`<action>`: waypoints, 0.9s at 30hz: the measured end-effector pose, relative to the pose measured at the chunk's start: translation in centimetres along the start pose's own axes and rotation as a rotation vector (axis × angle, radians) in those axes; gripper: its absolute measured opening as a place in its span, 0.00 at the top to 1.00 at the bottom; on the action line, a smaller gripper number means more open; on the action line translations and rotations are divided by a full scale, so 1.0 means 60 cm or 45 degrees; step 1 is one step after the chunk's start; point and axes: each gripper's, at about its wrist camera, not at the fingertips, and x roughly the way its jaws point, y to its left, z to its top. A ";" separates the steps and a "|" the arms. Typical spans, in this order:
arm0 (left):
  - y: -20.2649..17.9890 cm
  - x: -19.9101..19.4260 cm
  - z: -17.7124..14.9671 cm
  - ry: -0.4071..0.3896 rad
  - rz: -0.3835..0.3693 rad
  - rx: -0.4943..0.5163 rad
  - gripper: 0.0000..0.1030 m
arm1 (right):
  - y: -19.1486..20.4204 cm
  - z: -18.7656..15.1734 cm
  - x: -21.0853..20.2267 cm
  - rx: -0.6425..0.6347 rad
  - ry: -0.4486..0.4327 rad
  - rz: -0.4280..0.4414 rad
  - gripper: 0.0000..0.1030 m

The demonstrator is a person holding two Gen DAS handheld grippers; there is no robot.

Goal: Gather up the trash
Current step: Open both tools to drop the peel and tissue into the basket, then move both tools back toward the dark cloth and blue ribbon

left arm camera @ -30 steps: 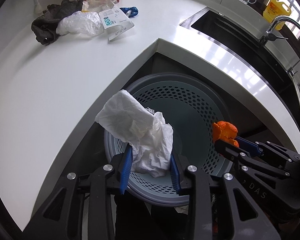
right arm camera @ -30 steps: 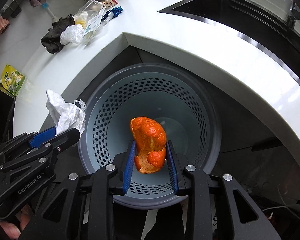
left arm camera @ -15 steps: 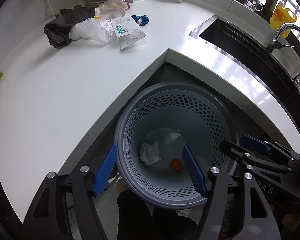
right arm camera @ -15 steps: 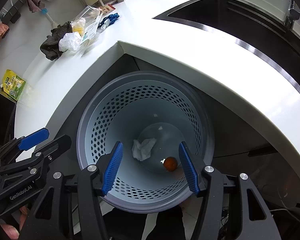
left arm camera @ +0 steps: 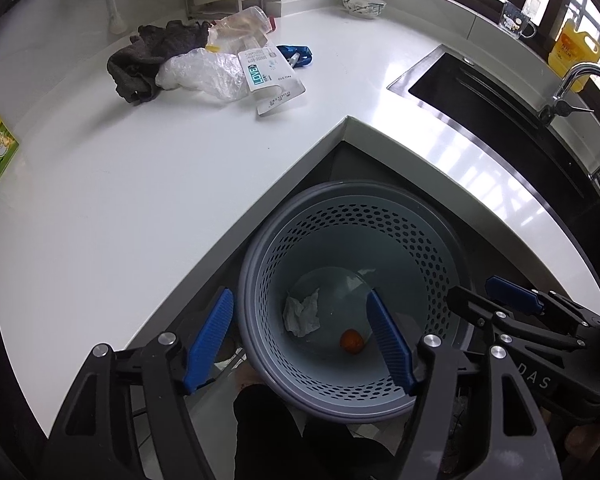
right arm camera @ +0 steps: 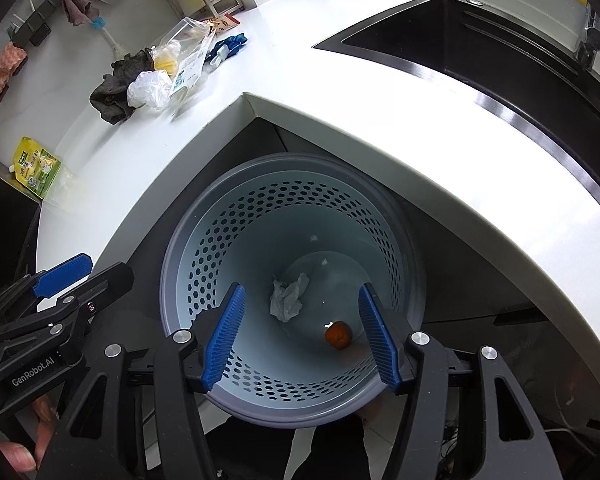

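A: Both drops made. Left gripper (left arm camera: 300,342) and right gripper (right arm camera: 300,334) have just opened wide, nothing between them.

B: Crumpled tissue (left arm camera: 302,314) and orange peel (right arm camera: 338,334) now lie on the bin (left arm camera: 428,240) floor?

A: Yes. Plastic bag (left arm camera: 204,74) and wrappers still wait far back on the worktop (left arm camera: 140,180).

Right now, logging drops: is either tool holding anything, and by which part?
Nothing is held. The left tool and right tool have just opened; the tissue and orange peel lie in the bin.

Tissue (left arm camera: 302,316) left of peel (left arm camera: 352,341), both in bin (left arm camera: 252,280)
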 end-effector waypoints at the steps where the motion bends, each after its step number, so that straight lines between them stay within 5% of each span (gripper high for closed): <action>1: -0.001 -0.003 0.000 -0.006 0.002 -0.003 0.34 | 0.000 0.002 -0.003 -0.004 -0.005 0.001 0.45; 14: 0.002 -0.063 -0.010 -0.102 0.071 -0.042 0.32 | -0.006 0.018 -0.042 -0.027 -0.082 0.071 0.43; 27: 0.096 -0.121 -0.024 -0.160 0.171 -0.191 0.27 | 0.057 0.046 -0.026 -0.097 -0.077 0.144 0.42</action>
